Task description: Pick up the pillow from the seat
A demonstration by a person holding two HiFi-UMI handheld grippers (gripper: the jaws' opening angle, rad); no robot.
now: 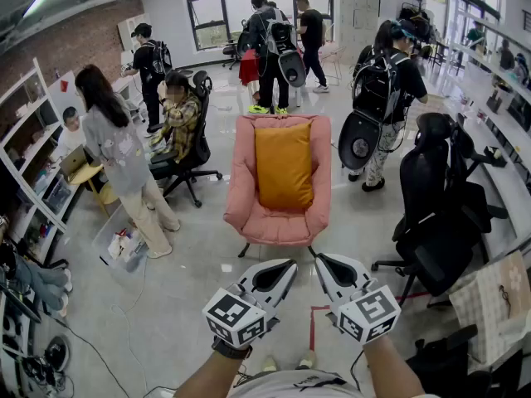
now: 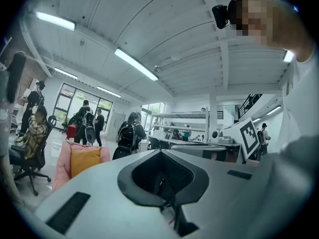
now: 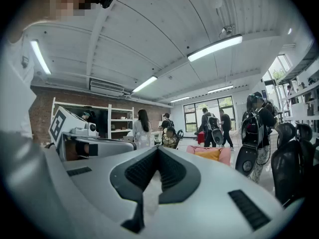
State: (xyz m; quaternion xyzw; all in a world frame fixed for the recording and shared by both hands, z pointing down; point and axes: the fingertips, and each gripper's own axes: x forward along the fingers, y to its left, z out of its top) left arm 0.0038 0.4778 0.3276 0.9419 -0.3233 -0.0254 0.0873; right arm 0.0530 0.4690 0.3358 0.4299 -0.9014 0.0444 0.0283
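An orange pillow stands upright against the back of a pink armchair in the middle of the head view. Both grippers are held low and side by side in front of the chair, a stretch of floor away from it. My left gripper is shut with nothing in it, and so is my right gripper. The left gripper view shows its closed jaws with the pillow far off at the left. In the right gripper view the closed jaws point level, with the pillow distant at the right.
A black office chair stands right of the armchair. A person with a backpack is behind it. At left a person in grey stands by a seated person, white shelves and a plastic box. Red tape marks the floor.
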